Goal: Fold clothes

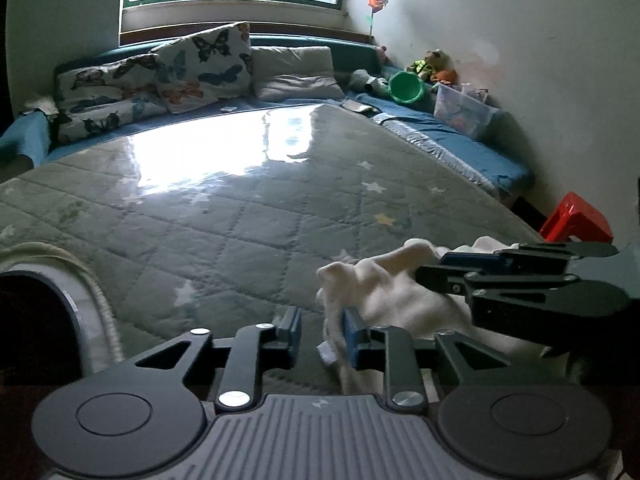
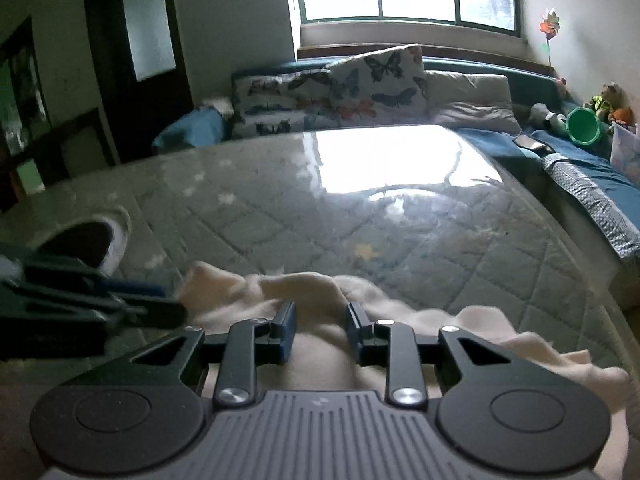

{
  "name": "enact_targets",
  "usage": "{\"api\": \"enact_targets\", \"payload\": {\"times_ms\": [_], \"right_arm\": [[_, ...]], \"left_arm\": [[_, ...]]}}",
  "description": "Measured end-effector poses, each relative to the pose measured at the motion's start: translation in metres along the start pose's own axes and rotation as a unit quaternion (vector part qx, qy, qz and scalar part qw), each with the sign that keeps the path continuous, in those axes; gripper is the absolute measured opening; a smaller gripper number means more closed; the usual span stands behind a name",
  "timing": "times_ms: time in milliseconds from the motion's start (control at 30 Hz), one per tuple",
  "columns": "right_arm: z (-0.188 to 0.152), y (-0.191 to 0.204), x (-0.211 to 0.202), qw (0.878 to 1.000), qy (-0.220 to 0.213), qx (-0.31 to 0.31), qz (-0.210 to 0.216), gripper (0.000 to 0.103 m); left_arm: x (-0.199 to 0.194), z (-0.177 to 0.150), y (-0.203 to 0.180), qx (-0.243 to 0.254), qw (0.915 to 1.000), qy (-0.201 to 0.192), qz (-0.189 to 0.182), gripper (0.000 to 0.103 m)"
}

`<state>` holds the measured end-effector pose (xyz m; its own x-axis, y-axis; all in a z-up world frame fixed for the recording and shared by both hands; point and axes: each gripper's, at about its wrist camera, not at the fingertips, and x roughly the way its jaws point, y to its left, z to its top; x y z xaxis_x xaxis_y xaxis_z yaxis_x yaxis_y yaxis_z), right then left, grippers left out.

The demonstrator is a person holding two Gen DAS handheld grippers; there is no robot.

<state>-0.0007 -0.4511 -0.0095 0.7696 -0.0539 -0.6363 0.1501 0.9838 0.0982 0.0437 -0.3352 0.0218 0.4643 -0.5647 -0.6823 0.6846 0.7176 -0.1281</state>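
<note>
Where fingers part: unlabelled cream garment

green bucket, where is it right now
The green bucket lies on its side on the blue-covered ledge along the right wall, just left of the clear plastic bin and the stuffed toys, beyond the quilted mattress.

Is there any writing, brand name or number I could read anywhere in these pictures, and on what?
None can be read.
A small white tag on the cream garment: too small and blurred to read.
A tiny emblem on the gripper body: a mark, not legible text.
The clear storage box shows only blurred coloured pictures.
</note>
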Motion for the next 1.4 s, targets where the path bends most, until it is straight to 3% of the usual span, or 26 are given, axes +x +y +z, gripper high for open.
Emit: {"api": "enact_targets", "payload": {"times_ms": [200, 300, 433, 700, 1000, 1233, 1300, 1400], "right_arm": [[-0.001, 0.014, -0.020, 1.000, -0.026, -0.009, 0.008, 0.033], [-0.010, 0.026, -0.019, 0.999, -0.012, -0.026, 0.015, 0.035], [-0.021, 0.040, -0.026, 0.998, -0.023, -0.051, 0.000, 0.037], [-0.050, 0.072, -0.055, 0.996, -0.031, -0.077, 0.033, 0.037], [-0.080, 0.061, -0.105, 0.997, -0.073, -0.033, 0.009, 0.038], [-0.101, -0.011, -0.142, 0.991, -0.083, 0.036, -0.099, 0.038], [-0.109, -0.034, -0.144, 0.987, -0.058, 0.066, -0.133, 0.038], [-0.114, -0.056, -0.150, 0.985, -0.051, 0.106, -0.127, 0.037]], "left_arm": [[-0.030, -0.009, 0.005, 0.019, 0.9995, -0.010, 0.022, 0.030], [-0.046, -0.014, 0.012, 0.020, 0.9991, -0.011, 0.035, 0.033], [-0.069, -0.026, 0.024, 0.017, 0.9981, -0.015, 0.058, 0.046], [-0.116, -0.062, 0.055, -0.008, 0.9949, -0.028, 0.096, 0.050], [-0.165, -0.110, 0.086, -0.039, 0.9875, -0.051, 0.144, 0.060], [-0.178, -0.130, 0.104, -0.067, 0.9838, -0.048, 0.159, 0.061], [-0.180, -0.133, 0.106, -0.069, 0.9832, -0.048, 0.162, 0.061], [-0.183, -0.136, 0.105, -0.070, 0.9821, -0.047, 0.169, 0.065]]}}
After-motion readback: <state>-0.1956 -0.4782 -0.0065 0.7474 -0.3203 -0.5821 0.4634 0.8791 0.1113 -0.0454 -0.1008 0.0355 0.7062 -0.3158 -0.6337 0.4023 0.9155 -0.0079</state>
